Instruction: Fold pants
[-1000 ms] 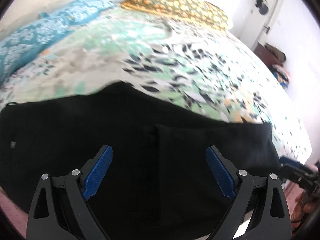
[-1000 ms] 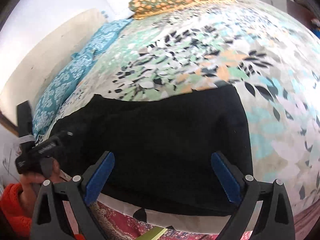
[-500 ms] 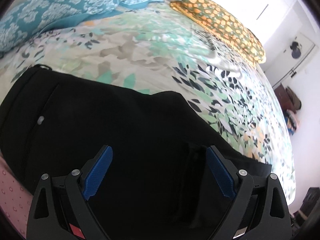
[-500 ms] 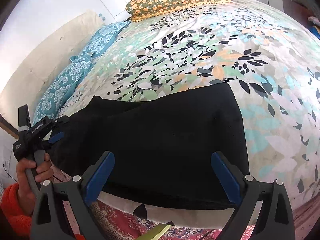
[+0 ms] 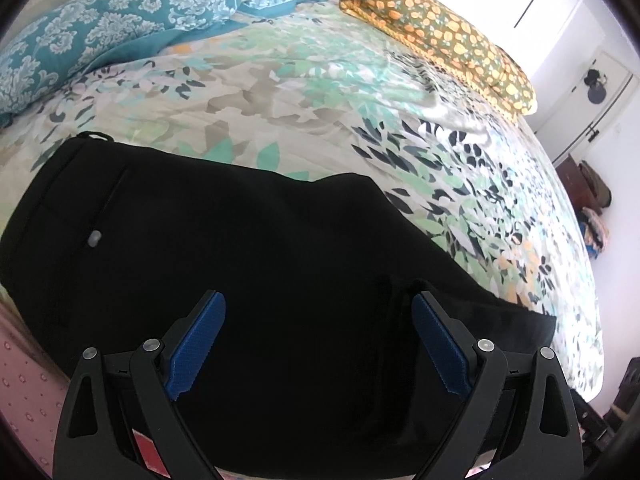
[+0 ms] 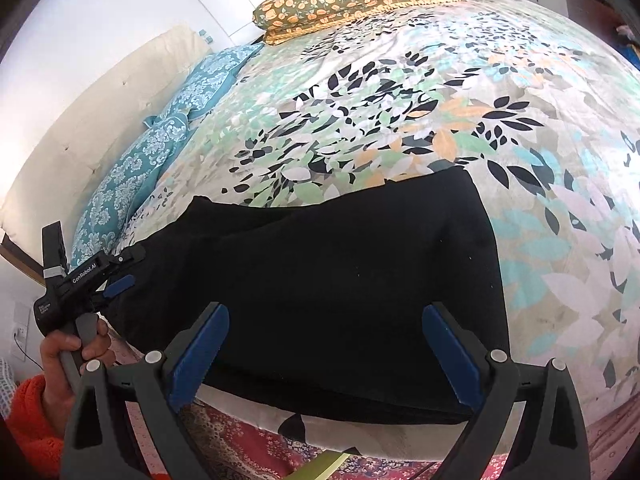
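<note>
Black pants (image 5: 248,264): lie flat along the lower frame, near the bed (image 6: 400,120) edge, within our reach.
Left claw (image 5: 318,340): released, above the cloth.
Right claw (image 6: 326,354): released, holding nothing.

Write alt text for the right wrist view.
Black pants lie folded along the near edge of a bed with a leaf-print bedspread, framed by the open right gripper. At far left a hand holds the left gripper at the pants' end; teal and orange pillows lie beyond.
</note>
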`<state>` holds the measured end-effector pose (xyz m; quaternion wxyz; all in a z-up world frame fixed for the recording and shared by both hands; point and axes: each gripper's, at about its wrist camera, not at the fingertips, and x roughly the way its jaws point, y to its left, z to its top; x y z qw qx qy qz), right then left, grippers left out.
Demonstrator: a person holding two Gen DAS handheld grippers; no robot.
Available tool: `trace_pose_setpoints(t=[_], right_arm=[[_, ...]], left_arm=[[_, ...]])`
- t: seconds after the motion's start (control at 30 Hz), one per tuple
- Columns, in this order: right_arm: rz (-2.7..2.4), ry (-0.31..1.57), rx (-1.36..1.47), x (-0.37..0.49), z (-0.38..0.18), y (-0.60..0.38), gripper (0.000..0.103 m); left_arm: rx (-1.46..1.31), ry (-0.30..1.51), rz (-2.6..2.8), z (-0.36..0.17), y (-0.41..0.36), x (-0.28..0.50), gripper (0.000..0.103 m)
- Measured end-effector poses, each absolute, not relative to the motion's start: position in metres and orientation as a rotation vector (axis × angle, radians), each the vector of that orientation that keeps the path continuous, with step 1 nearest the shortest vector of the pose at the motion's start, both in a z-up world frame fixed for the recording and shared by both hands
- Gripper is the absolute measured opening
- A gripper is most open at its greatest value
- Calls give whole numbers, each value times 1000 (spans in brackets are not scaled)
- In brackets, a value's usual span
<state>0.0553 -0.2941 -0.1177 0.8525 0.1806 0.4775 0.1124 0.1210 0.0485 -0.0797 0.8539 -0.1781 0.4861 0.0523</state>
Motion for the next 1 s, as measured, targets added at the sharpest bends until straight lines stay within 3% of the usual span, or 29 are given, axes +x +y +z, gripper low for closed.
trace_pose_setpoints(t=[0.27,0.47,0.63,0.8,0.97,1.0], right_arm=[[244,1014,417,62,-120,-297,97],[262,997,431,60,-119,-298,97],[264,987,451,60,-118,-298,97],[262,978,438,55,-114,-299,97],[242,983,476,56,-118,-307,97],[242,984,483,57,-119,-308,97]], left_arm=[[-375,1050,138,-71,87,115,95],[-629,959,266,-30,226,114,95],[-598,1184,235,-69,264,127,95],[-270,1258,359,-96,251,147,96],[-486,1351,225,-125,270,154,97],[-520,1385,191,-130,270,153,88]])
